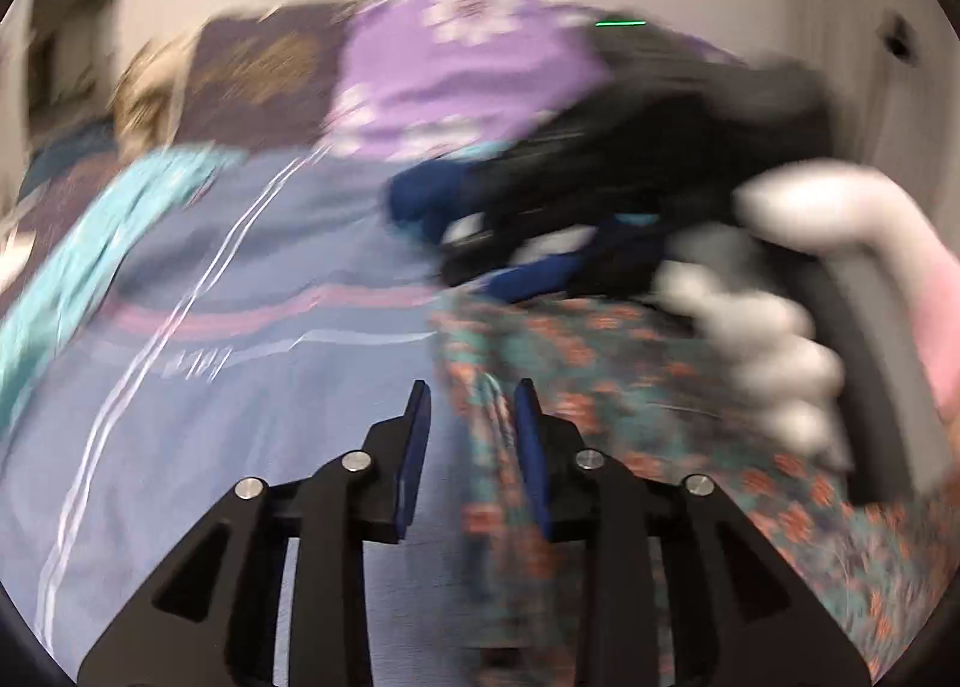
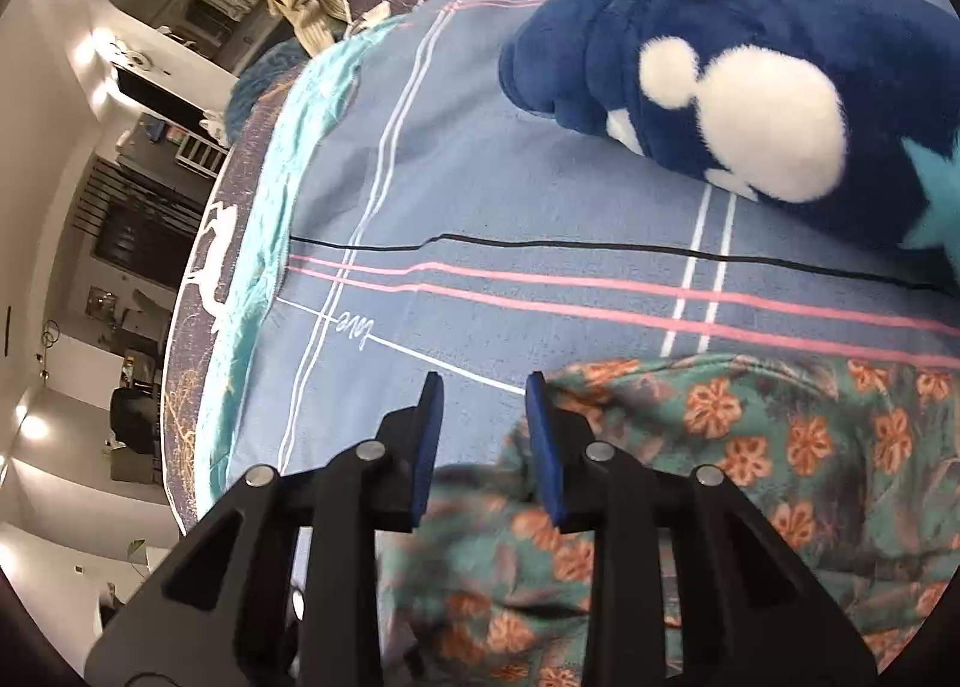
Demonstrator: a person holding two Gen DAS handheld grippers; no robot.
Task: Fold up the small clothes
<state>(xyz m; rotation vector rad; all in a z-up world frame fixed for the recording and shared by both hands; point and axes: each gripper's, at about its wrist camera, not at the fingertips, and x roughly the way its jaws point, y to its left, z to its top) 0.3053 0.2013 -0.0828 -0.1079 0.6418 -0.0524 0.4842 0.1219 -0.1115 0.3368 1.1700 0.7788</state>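
Observation:
A teal garment with orange flowers (image 1: 600,387) (image 2: 750,447) lies flat on the blue-grey striped bedsheet (image 1: 240,327) (image 2: 480,195). My left gripper (image 1: 473,387) hovers over its left edge, jaws apart, gripping nothing. My right gripper (image 2: 483,381) stands open over the same garment's upper left corner; cloth lies under the gap, unpinched. A navy fleece garment with white patches (image 2: 720,87) (image 1: 432,195) rests farther up the bed. The left wrist view is blurred; in it a white-gloved hand (image 1: 756,339) holds the other black tool above the fleece.
A purple flowered cover (image 1: 456,75) and a dark patterned one lie at the head of the bed. A turquoise blanket (image 2: 288,159) runs along the bed's left side, where the mattress ends. Beyond it lies a room with furniture (image 2: 132,243).

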